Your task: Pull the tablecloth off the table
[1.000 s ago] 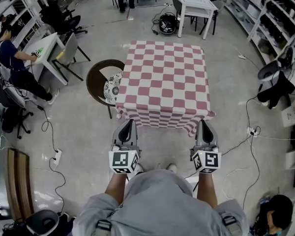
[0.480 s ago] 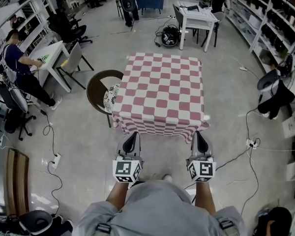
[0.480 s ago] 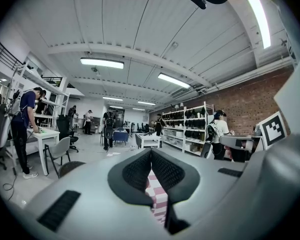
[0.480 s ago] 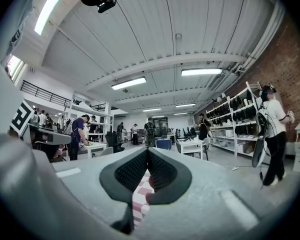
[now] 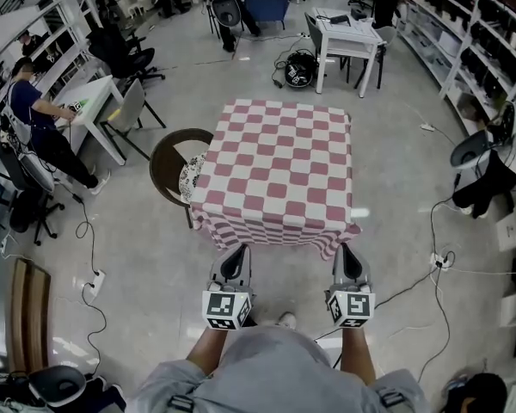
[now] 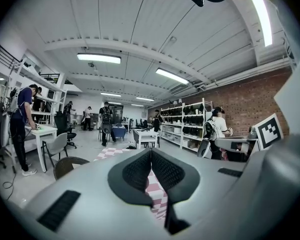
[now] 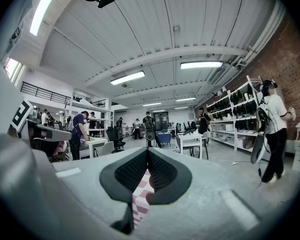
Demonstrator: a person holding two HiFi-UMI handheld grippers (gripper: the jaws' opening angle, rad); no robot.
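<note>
At the middle of the workshop floor, the red-and-white checked tablecloth [image 5: 275, 175] lies spread over a square bench and covers its whole top. The cloth's far edge sits flat. Its near edge hangs down in loose folds on the side facing the person.

Both grippers meet that near edge. The left gripper [image 5: 237, 255] reaches the hanging hem towards the left corner, and the right gripper [image 5: 344, 249] reaches it at the right corner, where the cloth flares out into a point. In the left gripper view the jaws are pressed together at their tips, and checked fabric shows in the slit just below them, so the gripper is pinching the cloth. The right gripper view shows the same thing, with the pads closed and a strip of checks caught between them. Each gripper points roughly level towards the bench, and the person's grey sleeves [image 5: 198, 372] are close behind them.

A round brown chair [image 5: 165, 149] with a patterned cushion [image 5: 194, 155] stands just beside the bench on its left, tucked against the cloth's side. Cables [image 5: 417, 278] trail over the floor to the right. A white desk [image 5: 344, 26] stands well beyond the far edge. Shelving [image 5: 477, 33] lines the right wall. Another person [image 5: 30, 114] is working at a desk on the far left.
</note>
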